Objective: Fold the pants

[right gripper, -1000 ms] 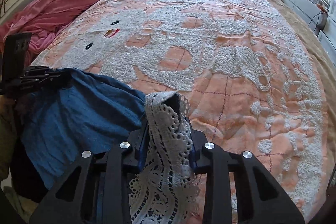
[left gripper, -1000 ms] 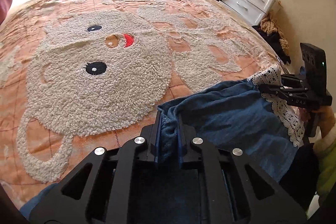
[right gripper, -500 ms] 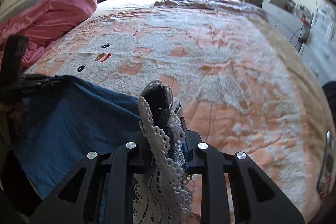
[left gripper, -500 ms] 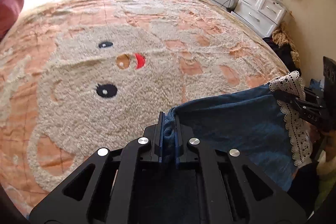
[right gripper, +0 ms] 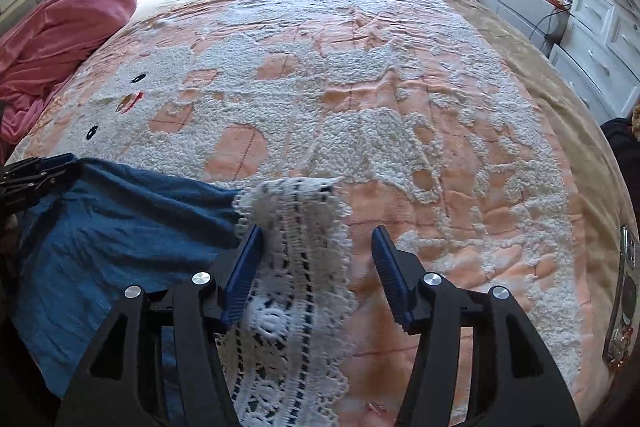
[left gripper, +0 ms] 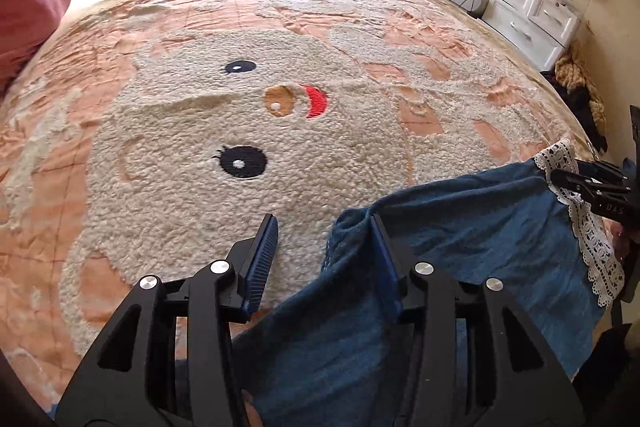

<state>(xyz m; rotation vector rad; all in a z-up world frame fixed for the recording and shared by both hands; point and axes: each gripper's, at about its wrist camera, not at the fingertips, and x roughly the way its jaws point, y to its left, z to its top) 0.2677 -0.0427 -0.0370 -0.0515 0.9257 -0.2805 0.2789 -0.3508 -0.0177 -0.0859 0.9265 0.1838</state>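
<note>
The blue pants [left gripper: 472, 239] with a white lace hem [left gripper: 588, 235] hang over the near edge of the bed. My left gripper [left gripper: 324, 247] is open; the blue corner of the pants rests against its right finger [left gripper: 382, 255]. My right gripper [right gripper: 318, 259] is open too, and the lace hem [right gripper: 296, 267] lies between its jaws, touching the left finger [right gripper: 244, 267]. The blue cloth [right gripper: 104, 227] stretches left toward the other gripper [right gripper: 36, 175]. In the left wrist view the right gripper [left gripper: 592, 183] shows at the lace corner.
The bed carries an orange blanket [left gripper: 168, 131] with a fluffy cream cartoon face. A pink quilt [right gripper: 60, 39] lies at the left. White drawers [left gripper: 532, 19] and a dark clothes heap [left gripper: 576, 87] stand on the right. A phone [right gripper: 624, 291] lies near the bed's right edge.
Both grippers were shut on the pants, left on the blue corner and right on the lace hem. Both jaws have now opened and the cloth is slipping loose.
</note>
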